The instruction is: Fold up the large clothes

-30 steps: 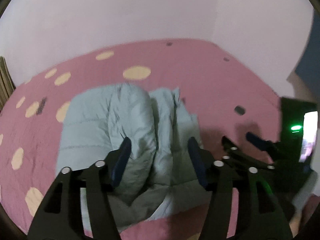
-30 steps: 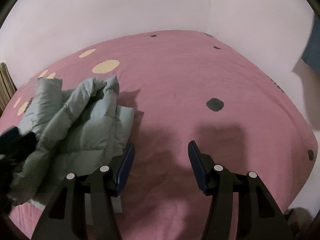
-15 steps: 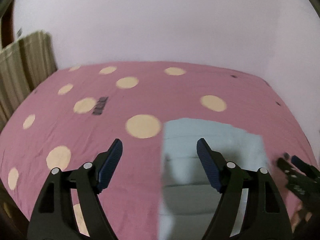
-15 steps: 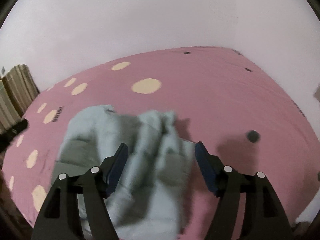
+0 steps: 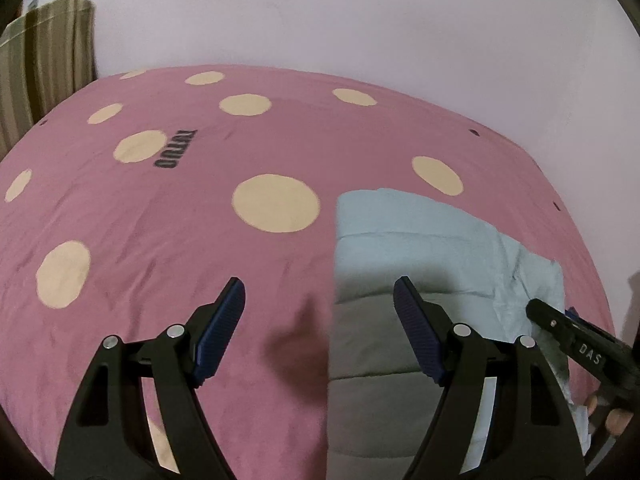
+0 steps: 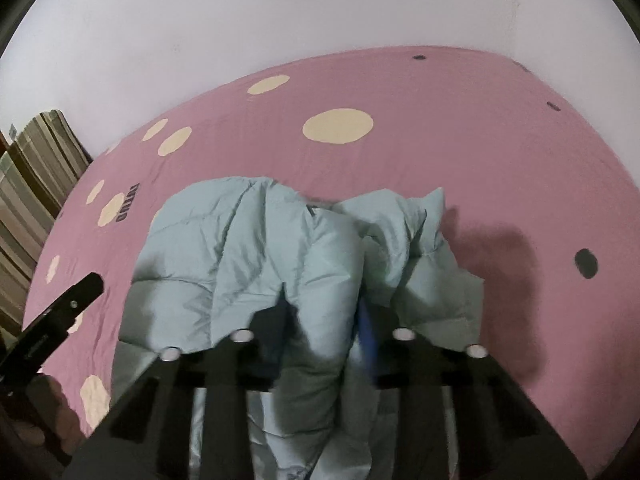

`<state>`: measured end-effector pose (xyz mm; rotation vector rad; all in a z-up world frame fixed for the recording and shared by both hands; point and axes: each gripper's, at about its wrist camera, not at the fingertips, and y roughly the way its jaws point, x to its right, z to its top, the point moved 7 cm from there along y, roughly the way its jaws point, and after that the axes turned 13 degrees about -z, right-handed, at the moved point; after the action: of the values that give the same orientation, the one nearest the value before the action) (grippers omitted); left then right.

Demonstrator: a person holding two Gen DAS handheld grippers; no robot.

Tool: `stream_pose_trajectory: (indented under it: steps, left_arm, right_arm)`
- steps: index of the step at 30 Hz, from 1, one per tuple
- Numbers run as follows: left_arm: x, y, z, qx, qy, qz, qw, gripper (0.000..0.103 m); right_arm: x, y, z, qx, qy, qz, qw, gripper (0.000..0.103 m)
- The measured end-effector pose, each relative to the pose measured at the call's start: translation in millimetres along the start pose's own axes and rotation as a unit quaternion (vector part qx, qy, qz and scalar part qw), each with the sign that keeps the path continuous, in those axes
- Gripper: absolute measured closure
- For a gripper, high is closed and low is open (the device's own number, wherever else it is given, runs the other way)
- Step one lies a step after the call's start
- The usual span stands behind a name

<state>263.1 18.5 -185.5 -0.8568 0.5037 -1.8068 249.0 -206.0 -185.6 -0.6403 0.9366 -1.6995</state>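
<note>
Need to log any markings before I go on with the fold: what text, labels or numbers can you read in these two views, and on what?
"DAS": pale letters on the black arm of the right tongs, seen at the edge of the left wrist view.
Dark block lettering printed on the pink bedsheet with cream dots: upside down, not surely readable; too small in the right wrist view.
Pale blue quilted puffer jacket: no text visible.
</note>
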Motion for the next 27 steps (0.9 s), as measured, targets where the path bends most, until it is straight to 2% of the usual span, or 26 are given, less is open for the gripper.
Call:
stream_pose_trajectory:
  steps: [2,9,15,27]
  left_arm:
    - [6.9,5.5,1.2,-0.002,0.011,0.0,0.9999,0.027]
    - [36.6,37.6,-3.2,-0.033,0.041,-0.013,0.9985,0.027]
    - [57.5,73.7,-23.0,-0.078,0.087,0.009,0.9931,0.026]
    - [52.7,94.4,-42.6,-0.095,0.082,0.025,0.9918,0.025]
  right_arm:
    - [7.2,1.3,2.4,0.002,-0.004,-0.011,1.0,0.085]
    - [40.6,23.8,0.2,-0.014,0.002,-0.036,0.999,0.085]
    - [58.5,53.0,-9.6,-0.037,0.005,-0.038,0.999,0.085]
    - [58.3,81.1,-19.5,-0.04,0.0,-0.027,0.999,0.082]
